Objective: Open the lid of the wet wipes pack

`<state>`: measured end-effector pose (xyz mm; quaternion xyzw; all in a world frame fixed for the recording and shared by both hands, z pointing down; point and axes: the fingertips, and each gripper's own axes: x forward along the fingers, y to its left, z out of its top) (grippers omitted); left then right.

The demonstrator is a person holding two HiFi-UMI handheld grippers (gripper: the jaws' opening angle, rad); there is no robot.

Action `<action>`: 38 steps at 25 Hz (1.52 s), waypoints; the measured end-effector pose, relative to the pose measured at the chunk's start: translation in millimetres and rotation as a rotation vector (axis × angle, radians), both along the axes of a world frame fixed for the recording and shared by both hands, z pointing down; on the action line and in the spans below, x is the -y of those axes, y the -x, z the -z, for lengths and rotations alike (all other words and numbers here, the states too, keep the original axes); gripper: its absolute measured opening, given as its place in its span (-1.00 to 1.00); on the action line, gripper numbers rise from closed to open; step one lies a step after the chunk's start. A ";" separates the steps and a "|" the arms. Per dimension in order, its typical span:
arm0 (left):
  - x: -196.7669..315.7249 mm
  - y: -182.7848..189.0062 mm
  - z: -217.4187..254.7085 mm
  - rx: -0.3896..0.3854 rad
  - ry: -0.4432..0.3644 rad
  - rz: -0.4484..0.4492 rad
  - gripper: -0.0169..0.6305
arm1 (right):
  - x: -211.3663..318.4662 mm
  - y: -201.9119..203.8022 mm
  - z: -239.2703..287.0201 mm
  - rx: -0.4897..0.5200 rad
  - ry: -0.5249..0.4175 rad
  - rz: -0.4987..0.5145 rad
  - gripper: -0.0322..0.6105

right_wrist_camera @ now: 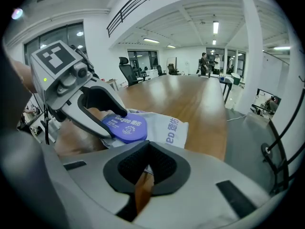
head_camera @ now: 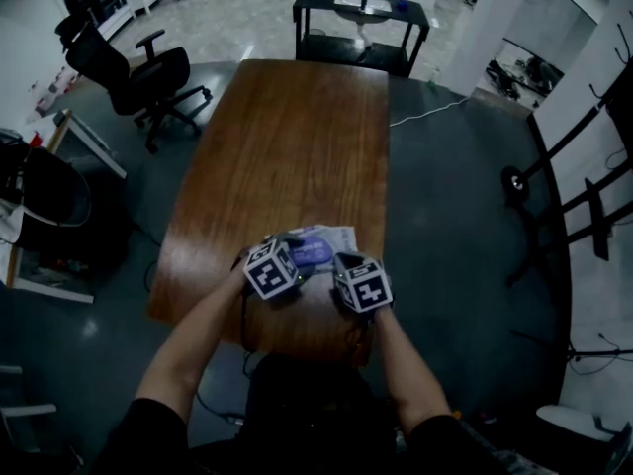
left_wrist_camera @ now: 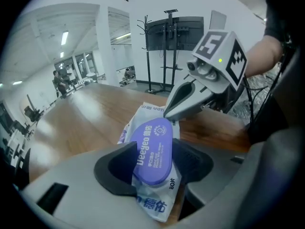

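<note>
Forearms (head_camera: 188, 349) enter the head view from 6 o'clock, one tool in each hand, both over the near end of the wooden table (head_camera: 287, 137); wet wipes pack (right_wrist_camera: 167, 130) lies there close to the table's 6 o'clock edge; white wrapper, blue print; purple oval lid (left_wrist_camera: 153, 149) on top, lying flat on the wrapper.

Left gripper (left_wrist_camera: 155, 165): comes at the pack from 8 o'clock; jaws stand wide, black pads closed on the pack, one against each long side of the lid.

Right gripper (right_wrist_camera: 148, 162): at the pack's 4 o'clock; jaws brought together; in the left gripper view its pointed tip sits at the lid's far narrow end; whether it is under the lip, cannot tell.

Office chair (head_camera: 148, 77) at 10 o'clock, off the table; black side table (head_camera: 361, 13) at 12 o'clock.
</note>
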<state>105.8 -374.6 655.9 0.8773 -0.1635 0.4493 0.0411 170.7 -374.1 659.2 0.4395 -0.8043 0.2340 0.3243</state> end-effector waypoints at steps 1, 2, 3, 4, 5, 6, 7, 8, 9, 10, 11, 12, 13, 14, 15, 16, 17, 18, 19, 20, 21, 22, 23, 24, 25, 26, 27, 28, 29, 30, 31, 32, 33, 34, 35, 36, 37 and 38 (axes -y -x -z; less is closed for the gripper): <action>1.1 0.1 0.6 -0.006 0.016 0.004 -0.20 | 1.6 -2.1 -2.0 -0.002 -0.004 -0.001 -0.87; 2.6 0.7 0.9 -0.010 0.027 0.008 -0.20 | 2.2 -2.3 -3.1 0.004 -0.003 0.000 -0.87; 3.7 0.9 1.3 -0.013 0.036 0.010 -0.20 | 2.4 -1.7 -3.5 0.010 0.001 0.002 -0.87; 3.2 -0.3 2.8 -0.020 0.045 0.007 -0.20 | 2.5 -1.6 -3.3 0.012 0.001 0.003 -0.87; 2.0 -2.3 4.5 -0.032 0.055 0.002 -0.20 | 2.6 -1.9 -2.6 0.009 -0.002 0.006 -0.87; 1.6 -2.7 4.8 -0.040 0.064 0.003 -0.20 | 2.6 -2.2 -2.1 0.005 -0.004 0.009 -0.87; 2.7 -1.3 4.1 -0.044 0.073 0.010 -0.20 | 2.9 -1.8 -1.6 0.004 -0.006 0.013 -0.87; 4.1 -0.2 4.1 -0.052 0.083 0.017 -0.20 | 3.6 -0.8 -1.1 0.007 -0.009 0.018 -0.87; 4.8 -0.1 4.8 -0.067 0.100 0.021 -0.21 | 4.4 0.5 -0.6 0.012 -0.010 0.023 -0.87; 5.4 0.4 5.1 -0.084 0.123 0.028 -0.21 | 4.7 1.5 -0.2 0.016 -0.009 0.025 -0.87; 6.1 1.3 5.6 -0.103 0.147 0.039 -0.23 | 4.7 1.9 -0.5 0.017 -0.006 0.027 -0.87; 6.9 1.5 8.0 -0.125 0.169 0.050 -0.27 | 4.7 1.4 -1.7 0.015 -0.004 0.029 -0.87; 7.7 0.9 12.0 -0.147 0.182 0.058 -0.29 | 4.8 0.4 -3.6 0.010 -0.002 0.030 -0.87; 8.6 0.0 16.1 -0.161 0.182 0.060 -0.32 | 4.7 -1.0 -5.5 0.005 0.002 0.031 -0.87; 9.5 -0.8 19.7 -0.168 0.173 0.060 -0.35 | 4.4 -2.2 -6.7 0.000 0.007 0.032 -0.87; 10.1 -1.5 23.2 -0.173 0.158 0.058 -0.39 | 3.6 -2.7 -6.5 -0.002 0.012 0.033 -0.87; 10.7 -2.2 27.2 -0.179 0.141 0.058 -0.45 | 2.9 -2.0 -4.8 0.001 0.013 0.036 -0.87; 11.5 -2.6 31.6 -0.186 0.124 0.060 -0.50 | 2.6 -0.6 -2.3 0.007 0.011 0.039 -0.87; 13.1 -2.5 35.9 -0.193 0.108 0.063 -0.56 | 2.7 0.7 -0.2 0.014 0.007 0.041 -0.87; 15.3 -2.0 39.8 -0.199 0.092 0.067 -0.59 | 2.9 1.7 1.5 0.018 0.003 0.043 -0.87; 18.0 -1.1 43.0 -0.203 0.079 0.071 -0.63 | 3.2 2.2 1.9 0.018 0.001 0.044 -0.87; 21.2 -0.2 45.8 -0.206 0.065 0.076 -0.65 | 3.5 1.6 0.5 0.013 0.001 0.042 -0.87; 24.7 0.5 48.4 -0.208 0.050 0.080 -0.67 | 3.4 0.2 -2.5 0.005 0.003 0.038 -0.87; 28.5 0.9 50.6 -0.210 0.033 0.085 -0.68 | 3.0 -1.2 -5.3 -0.002 0.007 0.035 -0.87; 32.3 0.9 52.6 -0.211 0.017 0.091 -0.69 | 2.8 -1.4 -6.1 -0.004 0.005 0.036 -0.87; 36.3 0.8 54.3 -0.212 0.002 0.099 -0.70 | 2.4 -0.1 -4.7 -0.001 0.001 0.041 -0.87; 40.8 1.0 55.9 -0.214 -0.010 0.109 -0.70 | 1.3 2.4 -1.5 0.006 0.001 0.048 -0.87; 45.9 1.6 57.1 -0.218 -0.019 0.122 -0.70 | -0.1 5.0 1.9 0.012 0.004 0.054 -0.87; 51.5 2.6 57.9 -0.222 -0.026 0.137 -0.70 | -0.5 5.8 3.4 0.011 0.006 0.055 -0.87; 57.2 3.8 58.2 -0.227 -0.033 0.151 -0.70 | -0.1 5.0 2.9 0.004 0.004 0.053 -0.87; 62.6 4.7 57.8 -0.230 -0.041 0.164 -0.70 | 0.1 3.9 1.5 -0.003 0.002 0.050 -0.87; 67.6 5.2 57.0 -0.230 -0.052 0.174 -0.70 | -0.2 2.7 0.0 -0.008 0.002 0.047 -0.87; 72.4 5.1 55.8 -0.227 -0.067 0.183 -0.70 | -1.2 2.4 0.0 -0.005 0.005 0.046 -0.87; 77.2 4.9 54.7 -0.222 -0.082 0.192 -0.70 | -2.4 3.3 1.7 0.005 0.009 0.048 -0.87; 82.1 4.9 53.6 -0.217 -0.096 0.203 -0.70 | -2.6 3.7 3.5 0.014 0.009 0.051 -0.87; 86.8 5.6 52.6 -0.215 -0.106 0.216 -0.70 | -1.4 2.8 3.9 0.018 0.003 0.052 -0.87; 91.0 7.1 51.6 -0.215 -0.111 0.231 -0.69 | 0.6 1.2 3.2 0.017 -0.008 0.051 -0.87; 94.7 9.0 50.4 -0.217 -0.113 0.248 -0.68 | 2.4 -0.3 2.1 0.014 -0.016 0.048 -0.87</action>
